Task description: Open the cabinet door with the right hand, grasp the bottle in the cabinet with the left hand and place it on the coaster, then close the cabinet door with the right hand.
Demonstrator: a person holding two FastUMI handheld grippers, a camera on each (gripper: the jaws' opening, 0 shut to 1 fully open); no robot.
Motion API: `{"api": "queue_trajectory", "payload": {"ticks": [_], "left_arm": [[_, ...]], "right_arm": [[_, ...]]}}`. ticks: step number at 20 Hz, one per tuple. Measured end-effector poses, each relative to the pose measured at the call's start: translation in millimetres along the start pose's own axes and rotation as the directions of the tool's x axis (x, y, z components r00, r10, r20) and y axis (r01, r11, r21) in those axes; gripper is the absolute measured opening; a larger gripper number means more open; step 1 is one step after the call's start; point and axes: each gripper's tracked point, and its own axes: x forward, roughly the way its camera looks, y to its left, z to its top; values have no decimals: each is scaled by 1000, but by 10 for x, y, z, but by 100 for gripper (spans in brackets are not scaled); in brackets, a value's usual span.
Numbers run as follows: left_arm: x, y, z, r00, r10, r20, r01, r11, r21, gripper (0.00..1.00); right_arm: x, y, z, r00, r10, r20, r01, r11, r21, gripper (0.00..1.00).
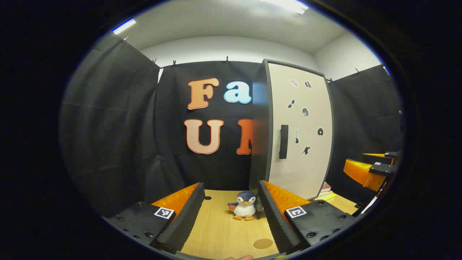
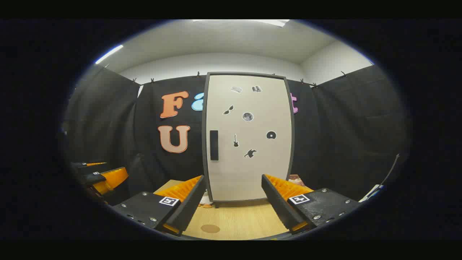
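Cream cabinet door [image 2: 249,137] is seen closed; both grippers' fingers spread wide, empty. Black handle [image 2: 214,145] could be missed.

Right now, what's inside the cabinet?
Cannot tell: the cabinet door is shut and covers the inside, so no bottle is visible. Only its handle and stickers show.
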Motion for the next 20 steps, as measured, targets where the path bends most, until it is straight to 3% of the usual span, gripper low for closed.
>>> {"api": "queue_trajectory", "payload": {"ticks": [20], "left_arm": [[-66,64,-26,1000,20,-9,-20,1000,24,96]], "right_arm": [[35,-42,-29,1000,2,-3,-2,1000,18,95]]}}
